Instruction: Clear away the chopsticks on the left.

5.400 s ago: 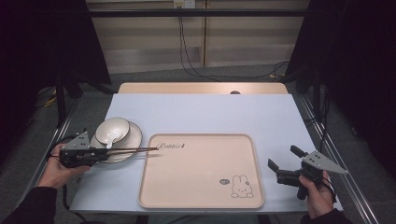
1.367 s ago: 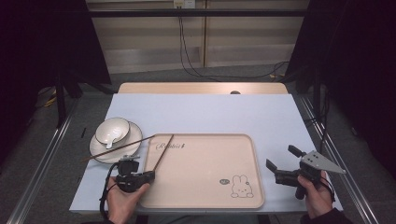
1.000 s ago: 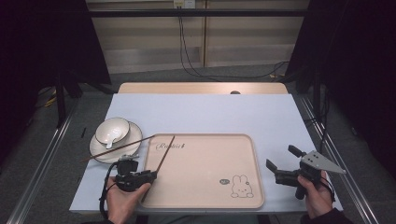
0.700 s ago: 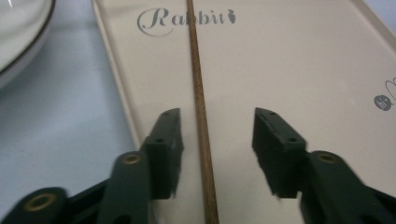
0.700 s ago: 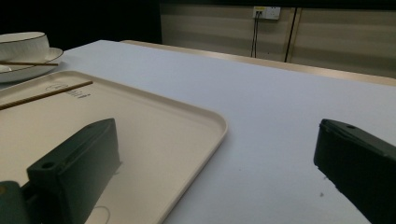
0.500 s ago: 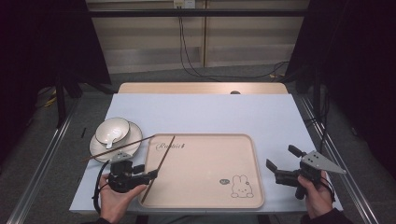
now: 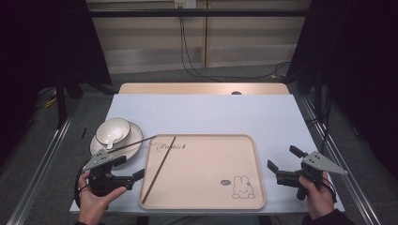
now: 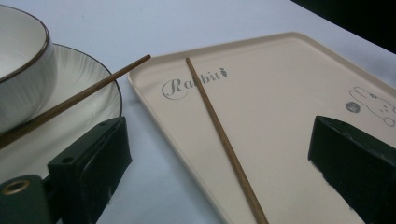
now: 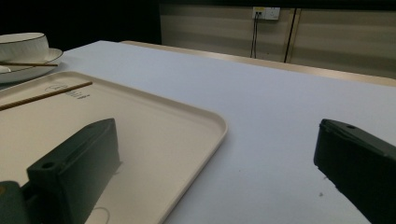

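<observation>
A brown chopstick [image 7: 159, 168] [image 8: 219, 135] lies slantwise on the left part of the beige rabbit tray [image 7: 206, 187] [image 8: 280, 93]. A second chopstick [image 7: 131, 144] [image 8: 70, 105] rests across the white plate [image 7: 129, 147], its tip reaching the tray's corner. My left gripper [image 7: 129, 168] hovers at the tray's left edge. Its jaws have just been opening and now stand open, free of the chopstick that shows between them on the tray. Right of the tray, my right gripper [image 7: 284, 158] is open and empty above the table.
A white bowl [image 7: 112, 131] [image 8: 18, 70] sits on the plate at the table's left. The tray's corner [image 9: 205, 121] lies ahead of the right gripper. Light blue tabletop [image 7: 211, 112] stretches behind the tray; metal rails run along both sides.
The left gripper has opened, let go of the chopstick and drawn back to the left off the tray. The chopstick now lies flat on the tray. The right gripper has not moved.
</observation>
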A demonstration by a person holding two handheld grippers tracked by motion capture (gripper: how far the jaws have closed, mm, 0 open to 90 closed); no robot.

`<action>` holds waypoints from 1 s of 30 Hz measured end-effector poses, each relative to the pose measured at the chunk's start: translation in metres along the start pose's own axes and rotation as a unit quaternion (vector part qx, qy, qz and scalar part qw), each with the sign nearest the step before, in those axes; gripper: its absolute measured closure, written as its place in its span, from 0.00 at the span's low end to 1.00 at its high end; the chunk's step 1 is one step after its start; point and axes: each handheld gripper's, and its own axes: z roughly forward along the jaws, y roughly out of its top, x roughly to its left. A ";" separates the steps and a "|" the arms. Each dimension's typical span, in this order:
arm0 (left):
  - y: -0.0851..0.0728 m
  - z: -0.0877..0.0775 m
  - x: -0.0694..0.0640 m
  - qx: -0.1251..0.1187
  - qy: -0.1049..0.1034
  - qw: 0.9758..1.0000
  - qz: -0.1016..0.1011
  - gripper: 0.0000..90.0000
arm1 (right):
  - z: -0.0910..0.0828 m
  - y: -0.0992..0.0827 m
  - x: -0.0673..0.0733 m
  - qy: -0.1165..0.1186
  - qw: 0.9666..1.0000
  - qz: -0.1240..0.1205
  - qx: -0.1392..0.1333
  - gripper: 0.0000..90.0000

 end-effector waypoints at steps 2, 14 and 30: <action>-0.001 -0.007 0.008 -0.001 -0.007 1.000 0.005 0.06 | 0.000 0.000 0.000 0.000 1.000 -0.001 0.000 0.00; -0.009 -0.036 0.048 -0.011 -0.008 0.999 0.035 0.03 | 0.000 0.000 0.001 0.001 1.000 0.002 0.000 0.00; 0.004 -0.044 0.114 0.052 -0.001 0.996 0.072 0.11 | 0.001 0.000 0.000 0.001 1.000 -0.001 0.002 0.00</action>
